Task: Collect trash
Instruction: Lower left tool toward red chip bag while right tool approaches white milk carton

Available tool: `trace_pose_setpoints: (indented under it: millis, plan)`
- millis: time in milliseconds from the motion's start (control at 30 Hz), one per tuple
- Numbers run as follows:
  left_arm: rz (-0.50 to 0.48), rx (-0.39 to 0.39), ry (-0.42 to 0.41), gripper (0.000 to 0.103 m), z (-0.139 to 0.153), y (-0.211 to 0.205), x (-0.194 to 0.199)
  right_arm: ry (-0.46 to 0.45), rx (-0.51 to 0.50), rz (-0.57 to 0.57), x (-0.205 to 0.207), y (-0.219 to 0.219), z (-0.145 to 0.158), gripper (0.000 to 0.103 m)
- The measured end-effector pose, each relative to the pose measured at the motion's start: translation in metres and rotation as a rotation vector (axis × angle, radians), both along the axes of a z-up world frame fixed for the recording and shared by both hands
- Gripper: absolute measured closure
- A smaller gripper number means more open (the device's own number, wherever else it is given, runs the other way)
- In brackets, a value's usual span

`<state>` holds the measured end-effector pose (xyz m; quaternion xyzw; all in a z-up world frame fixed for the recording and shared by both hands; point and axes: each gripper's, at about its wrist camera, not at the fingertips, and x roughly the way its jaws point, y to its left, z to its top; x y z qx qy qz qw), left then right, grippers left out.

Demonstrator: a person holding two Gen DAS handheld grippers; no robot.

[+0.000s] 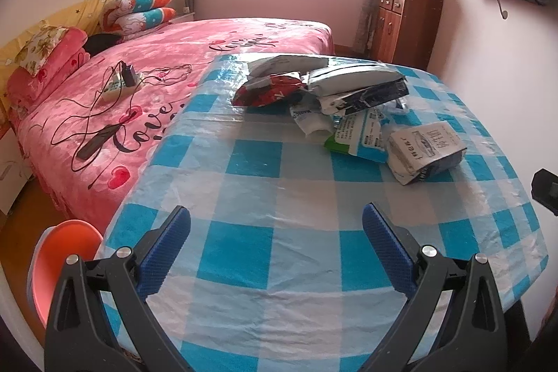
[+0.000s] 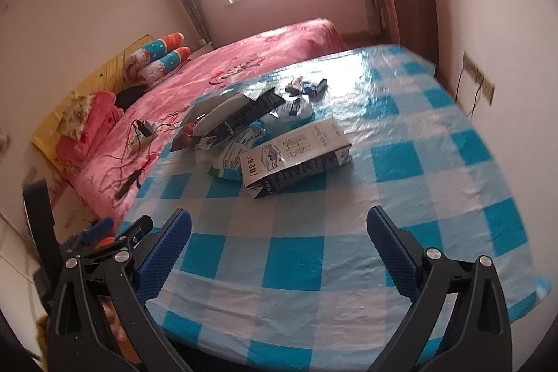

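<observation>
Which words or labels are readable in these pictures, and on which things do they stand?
"Love": pink bedspread, black script near its edge.
"love you", roughly: same bedspread, further back; partly unclear.
Milk carton: large printed characters, too blurred to read.
Other wrappers: print too small.

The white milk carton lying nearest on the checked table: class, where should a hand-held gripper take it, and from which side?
Grip the milk carton across its short width, mid-body, coming from the near table edge with the right hand-held gripper. It lies flat on its broad face, apart from the pile of wrappers, so both long sides look free. The open jaws probably span it.
</observation>
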<state>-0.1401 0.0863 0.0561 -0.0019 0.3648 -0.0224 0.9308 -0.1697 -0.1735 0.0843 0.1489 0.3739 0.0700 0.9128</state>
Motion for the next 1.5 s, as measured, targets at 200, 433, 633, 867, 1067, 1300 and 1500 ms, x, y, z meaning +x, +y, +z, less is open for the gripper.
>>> trace_pose_setpoints:
  millis: [200, 433, 633, 867, 1067, 1300, 1500]
  plan:
    - [0.012, 0.016, 0.017, 0.004, -0.007, 0.003, 0.014, 0.076, 0.105, -0.013, 0.027, -0.012, -0.019, 0.004]
    - [-0.09, 0.02, -0.019, 0.004, 0.005, 0.004, 0.036, 0.122, 0.225, -0.021, 0.057, -0.026, -0.034, 0.01]
    - [-0.277, -0.021, -0.087, 0.004, 0.033, -0.001, 0.069, 0.194, 0.302, -0.012, 0.082, -0.031, -0.046, 0.02]
    - [-0.372, 0.016, -0.046, 0.004, 0.039, -0.019, 0.128, 0.245, 0.318, -0.006, 0.104, -0.029, -0.061, 0.021]
    - [-0.276, -0.055, -0.003, 0.004, 0.027, -0.004, 0.165, 0.213, 0.239, -0.015, 0.121, -0.035, -0.057, 0.021]
    - [-0.086, -0.241, 0.137, 0.004, 0.001, 0.03, 0.206, 0.174, 0.103, 0.006, 0.137, -0.024, -0.055, 0.021]
    - [-0.033, -0.319, 0.203, 0.004, -0.022, 0.044, 0.231, 0.17, 0.025, 0.037, 0.151, -0.011, -0.055, 0.018]
